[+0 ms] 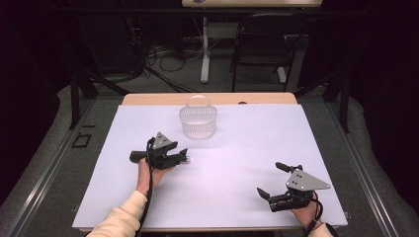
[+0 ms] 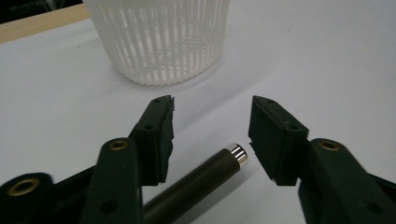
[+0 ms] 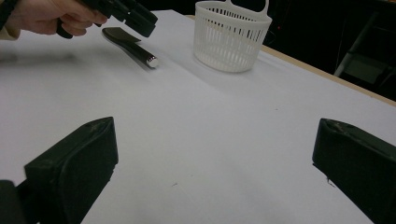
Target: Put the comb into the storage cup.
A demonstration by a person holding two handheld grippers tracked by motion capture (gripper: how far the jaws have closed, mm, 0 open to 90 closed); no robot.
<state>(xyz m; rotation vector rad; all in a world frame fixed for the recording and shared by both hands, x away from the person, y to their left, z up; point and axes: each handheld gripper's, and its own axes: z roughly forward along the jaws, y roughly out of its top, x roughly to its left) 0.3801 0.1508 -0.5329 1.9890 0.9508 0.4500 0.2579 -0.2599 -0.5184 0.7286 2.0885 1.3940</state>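
Note:
A dark rod with a silver end cap lies on the white table cover. My left gripper is open, a jaw on either side of the rod and neither touching it. In the high view the left gripper sits left of centre and points right. The right gripper view shows the rod on the sheet just under the left gripper. My right gripper stands wide open near the front right, and nothing lies between its jaws.
A white slotted basket with a handle stands at the back middle of the table, just beyond the left gripper; it also shows as the basket and the basket. Behind the table are a chair and floor cables.

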